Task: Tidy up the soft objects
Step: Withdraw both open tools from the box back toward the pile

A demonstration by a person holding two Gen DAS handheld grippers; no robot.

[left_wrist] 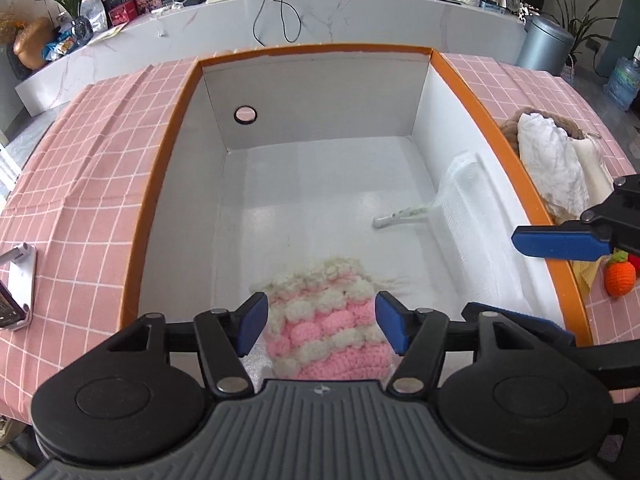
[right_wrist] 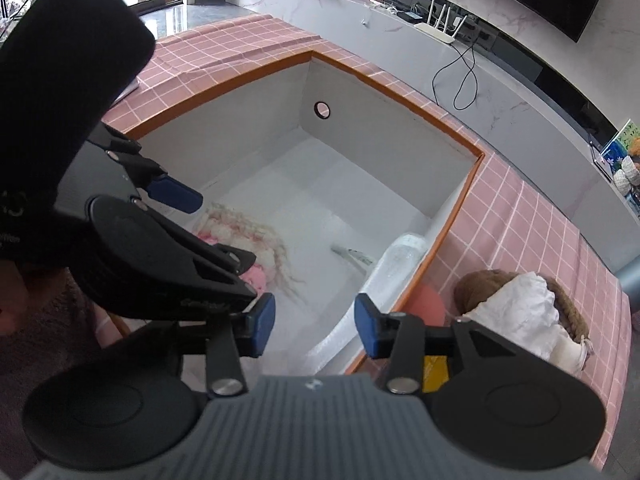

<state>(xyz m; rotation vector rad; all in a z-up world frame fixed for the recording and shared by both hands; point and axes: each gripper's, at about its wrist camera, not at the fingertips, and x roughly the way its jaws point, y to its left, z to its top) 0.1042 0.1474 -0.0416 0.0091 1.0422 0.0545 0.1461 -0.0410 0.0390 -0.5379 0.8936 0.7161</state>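
A pink and cream crocheted piece (left_wrist: 328, 332) lies on the floor of a white box with an orange rim (left_wrist: 160, 184). My left gripper (left_wrist: 320, 330) is open over it, a finger on each side, not squeezing it. The right wrist view shows the crocheted piece (right_wrist: 240, 236) under the left gripper (right_wrist: 208, 240). My right gripper (right_wrist: 315, 326) is open and empty above the box's near right rim (right_wrist: 452, 216). A brown and white soft toy (right_wrist: 520, 312) lies on the pink checked cloth right of the box; it also shows in the left wrist view (left_wrist: 552, 160).
A white tube (left_wrist: 400, 216) and a clear plastic bag (left_wrist: 468, 216) lie in the box by its right wall. An orange crochet carrot (left_wrist: 620, 276) and a yellow cloth (left_wrist: 586, 276) sit on the table at right. A phone stand (left_wrist: 16, 284) is at left.
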